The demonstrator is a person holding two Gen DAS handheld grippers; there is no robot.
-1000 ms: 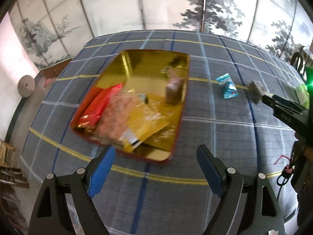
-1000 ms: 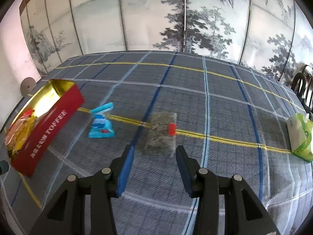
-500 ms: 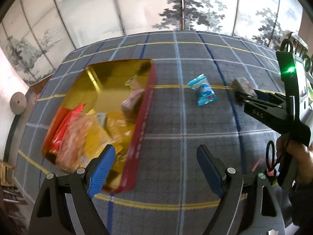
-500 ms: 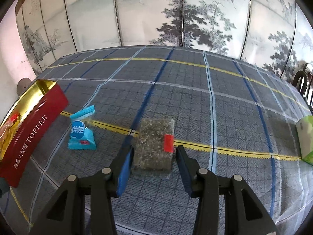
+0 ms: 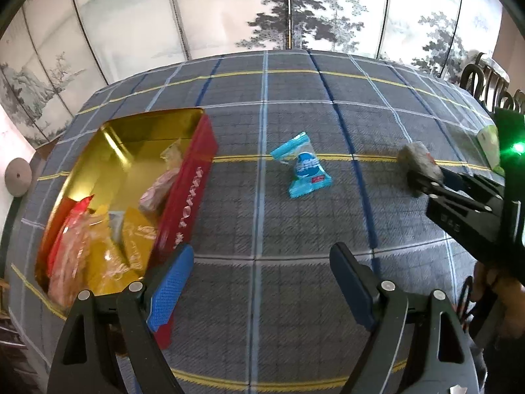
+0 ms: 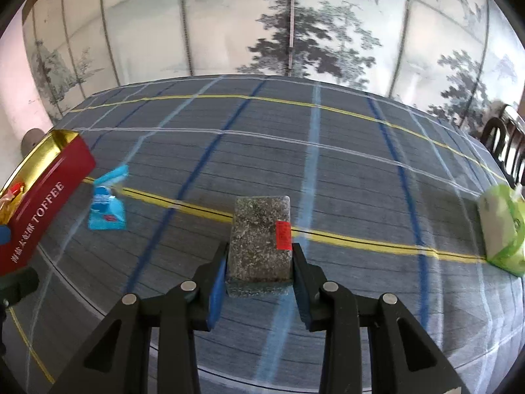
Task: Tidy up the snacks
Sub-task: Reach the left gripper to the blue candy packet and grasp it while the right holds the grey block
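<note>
A grey plaid tablecloth (image 6: 344, 170) with yellow and blue lines covers the table, and painted screens of ink trees stand behind it. At the left sits a red toffee tin (image 5: 183, 197), its gold inside already holding several wrapped snacks. A green packet (image 6: 502, 229) lies far off at the right edge.

The speckled grey snack block (image 6: 261, 239), with a small red sticker on its top, sits on the cloth between the fingers of the right gripper (image 6: 259, 282). It looks like a pressed, wrapped slab: probably light, fairly stiff, with a smooth film that may slip, and perhaps crumbly if squeezed hard. Its 2 long sides, near the close end, seem the sensible place to hold it, and that is where the blue pads (image 6: 217, 290) now press. The right jaws are drawn in tight against the block on both sides; whether it has left the cloth is not clear.

A blue candy packet (image 5: 303, 169) lies loose on the cloth between the tin and the block, well apart from both. It looks thin, crinkly and very light, best taken across its flat middle or a sealed end.

The left gripper (image 5: 259, 282) hangs over bare cloth just beside the tin's near corner, its jaws spread wide and holding nothing.
</note>
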